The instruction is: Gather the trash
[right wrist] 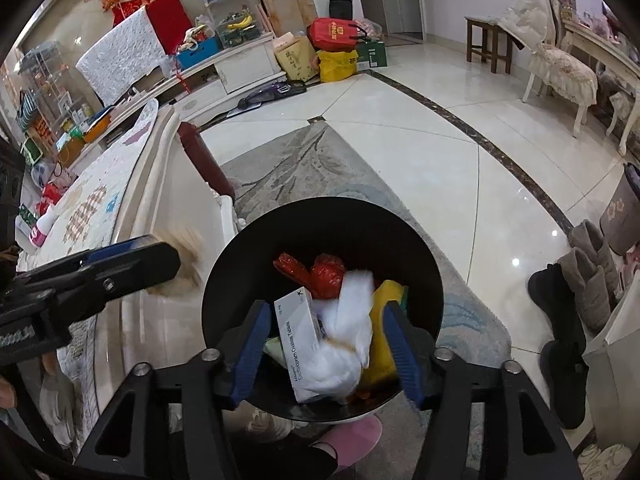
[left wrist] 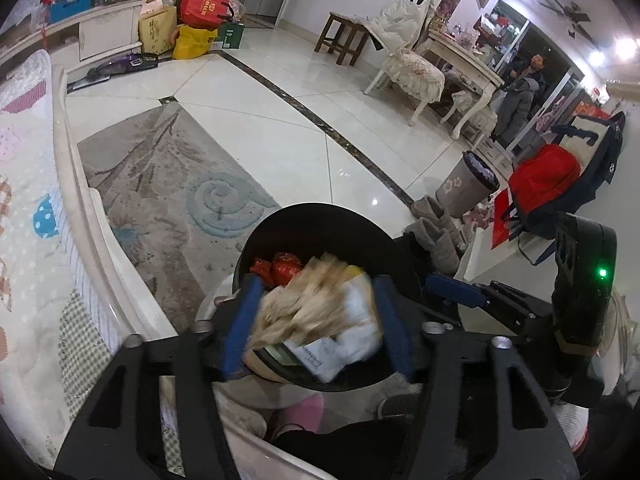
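A black round bin [left wrist: 312, 220] stands on the rug below both grippers; in the right wrist view [right wrist: 320, 216] it holds a red bag [right wrist: 320, 272], a white medicine box [right wrist: 298, 328], white crumpled paper [right wrist: 348, 344] and a yellow wrapper [right wrist: 384, 332]. My left gripper [left wrist: 316, 320] is open above the bin, with a blurred beige crumpled piece of trash [left wrist: 300, 304] between its fingers. In the right wrist view the left gripper [right wrist: 160, 256] sits at the left with that beige blur [right wrist: 184, 256] at its tip. My right gripper [right wrist: 324, 344] is open above the bin.
A quilted sofa or bed edge [left wrist: 36, 208] runs along the left. A patterned rug [right wrist: 320, 168] lies under the bin. A second grey bin [left wrist: 468, 184], grey slippers [left wrist: 436, 224], a red backpack [left wrist: 548, 176], chairs and a table [left wrist: 464, 56] stand to the right.
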`<state>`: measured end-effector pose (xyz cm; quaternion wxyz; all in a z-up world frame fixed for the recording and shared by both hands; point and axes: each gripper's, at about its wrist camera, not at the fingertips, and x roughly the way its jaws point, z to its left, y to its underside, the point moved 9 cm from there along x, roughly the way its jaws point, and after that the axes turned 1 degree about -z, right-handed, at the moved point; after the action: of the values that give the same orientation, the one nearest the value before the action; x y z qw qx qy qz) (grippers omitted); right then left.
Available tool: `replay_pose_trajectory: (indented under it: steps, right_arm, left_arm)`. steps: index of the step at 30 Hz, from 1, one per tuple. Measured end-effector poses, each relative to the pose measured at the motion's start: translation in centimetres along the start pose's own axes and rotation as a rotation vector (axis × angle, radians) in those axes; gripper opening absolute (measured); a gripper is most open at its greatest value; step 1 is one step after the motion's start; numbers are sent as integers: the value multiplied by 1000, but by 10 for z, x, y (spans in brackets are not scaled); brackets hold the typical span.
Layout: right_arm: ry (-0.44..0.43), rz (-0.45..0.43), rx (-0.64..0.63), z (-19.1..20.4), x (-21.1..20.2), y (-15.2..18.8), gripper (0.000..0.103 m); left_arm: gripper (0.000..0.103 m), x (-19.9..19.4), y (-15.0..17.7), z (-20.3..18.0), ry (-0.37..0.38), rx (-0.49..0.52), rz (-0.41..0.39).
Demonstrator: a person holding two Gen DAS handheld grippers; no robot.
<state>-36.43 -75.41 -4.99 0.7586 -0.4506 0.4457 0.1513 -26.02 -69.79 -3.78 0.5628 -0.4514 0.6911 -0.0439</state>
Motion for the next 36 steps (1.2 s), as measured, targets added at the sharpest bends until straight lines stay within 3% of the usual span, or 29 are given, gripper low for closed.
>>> replay_pose_trajectory:
  steps: [3, 9, 19, 28, 36]
  right_arm:
    - [-6, -2, 19, -2, -2, 2, 67]
    - [6, -19, 31, 3, -8, 4, 67]
    - [85, -156, 7, 37, -45, 4, 67]
    - [109, -247, -21, 71, -79, 5, 67]
    - [115, -336, -43, 96, -112, -2, 74]
  left_arm:
    - [66, -4, -2, 2, 19, -15, -5]
    - [66, -23, -2, 13, -48, -11, -60]
    - [66, -88, 6, 30, -163, -23, -221]
    - [66, -140, 23, 42, -223, -42, -305]
    - [66, -174, 34, 48, -260, -16, -356]
